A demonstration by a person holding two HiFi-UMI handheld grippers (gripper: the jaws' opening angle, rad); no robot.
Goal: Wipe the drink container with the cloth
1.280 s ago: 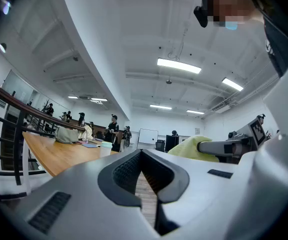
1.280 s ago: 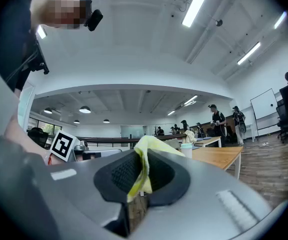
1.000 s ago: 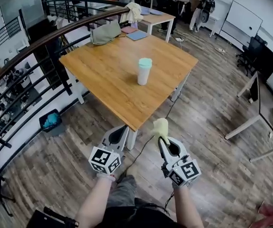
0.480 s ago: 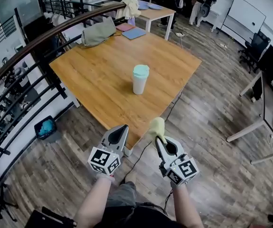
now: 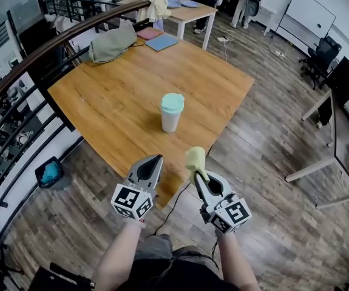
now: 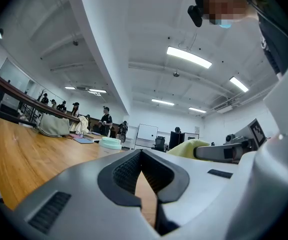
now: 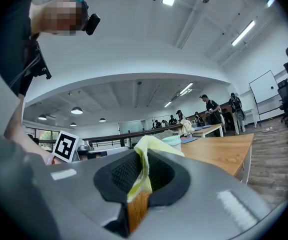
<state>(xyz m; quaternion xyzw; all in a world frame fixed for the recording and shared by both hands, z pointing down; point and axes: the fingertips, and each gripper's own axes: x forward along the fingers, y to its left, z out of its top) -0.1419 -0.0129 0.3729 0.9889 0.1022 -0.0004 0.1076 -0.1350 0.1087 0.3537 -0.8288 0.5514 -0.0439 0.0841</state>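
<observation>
My right gripper (image 5: 197,170) pinches the yellow cloth (image 5: 194,160); my left gripper (image 5: 155,160) is pressed together, empty, near the cup (image 5: 171,112).

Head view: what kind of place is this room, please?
Probably an open-plan office or lab workspace. A whiteboard is at the far wall, office chairs sit by desks at the right, and people stand beyond the wooden table.

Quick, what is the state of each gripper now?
Left gripper: closed, empty.
Right gripper: closed on the yellow cloth.
</observation>
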